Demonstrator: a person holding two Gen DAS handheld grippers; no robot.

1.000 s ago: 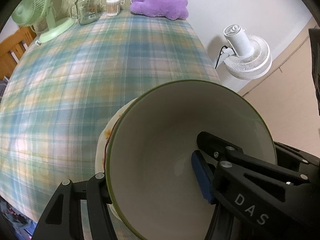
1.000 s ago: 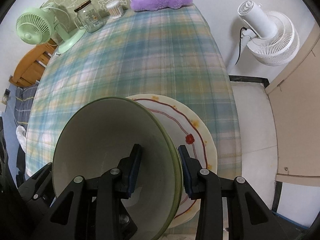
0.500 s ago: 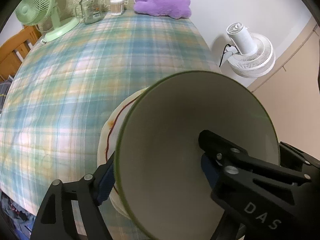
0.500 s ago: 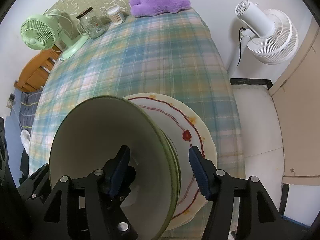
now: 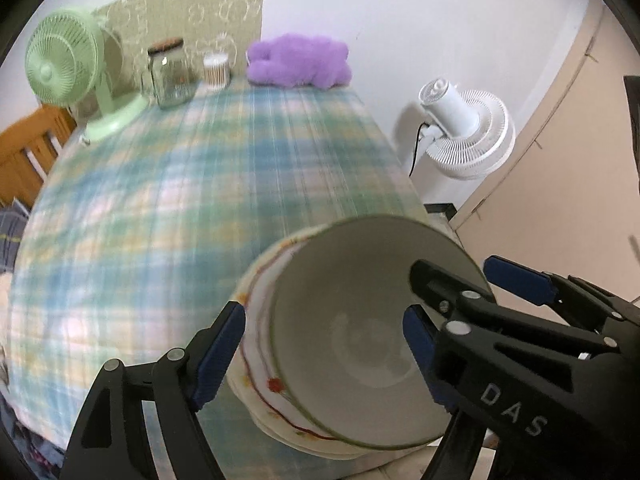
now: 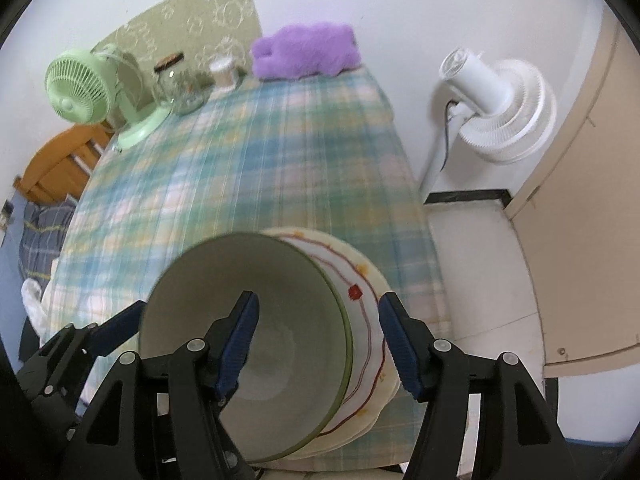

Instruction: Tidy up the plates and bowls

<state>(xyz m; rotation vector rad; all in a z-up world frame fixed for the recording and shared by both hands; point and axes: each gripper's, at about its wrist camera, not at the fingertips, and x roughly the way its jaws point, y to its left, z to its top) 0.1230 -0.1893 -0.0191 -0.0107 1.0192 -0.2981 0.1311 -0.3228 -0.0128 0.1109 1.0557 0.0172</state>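
Observation:
A cream bowl with a green rim (image 5: 360,332) (image 6: 280,304) rests on a stack of cream plates with a red wavy line (image 5: 256,320) (image 6: 368,320), near the front edge of the plaid tablecloth (image 5: 180,200). My left gripper (image 5: 320,356) hovers open above the bowl's left rim, one pad outside the plates and one over the bowl's inside, touching neither. My right gripper (image 6: 320,340) is open over the bowl's right rim in the same way, its pads clear of bowl and plates. Each gripper's blue pads also show at the edge of the other's view.
At the table's far end stand a green desk fan (image 5: 64,68), a glass jar (image 5: 170,72), a cotton-swab tub (image 5: 217,69) and a purple plush (image 5: 298,60). A white floor fan (image 6: 504,112) and a beige door (image 6: 592,200) are on the right, a wooden chair (image 6: 60,164) on the left.
Both grippers opened off the bowl's rim and lifted back from it. The bowl stays on the plates and looks smaller and lower in both views.

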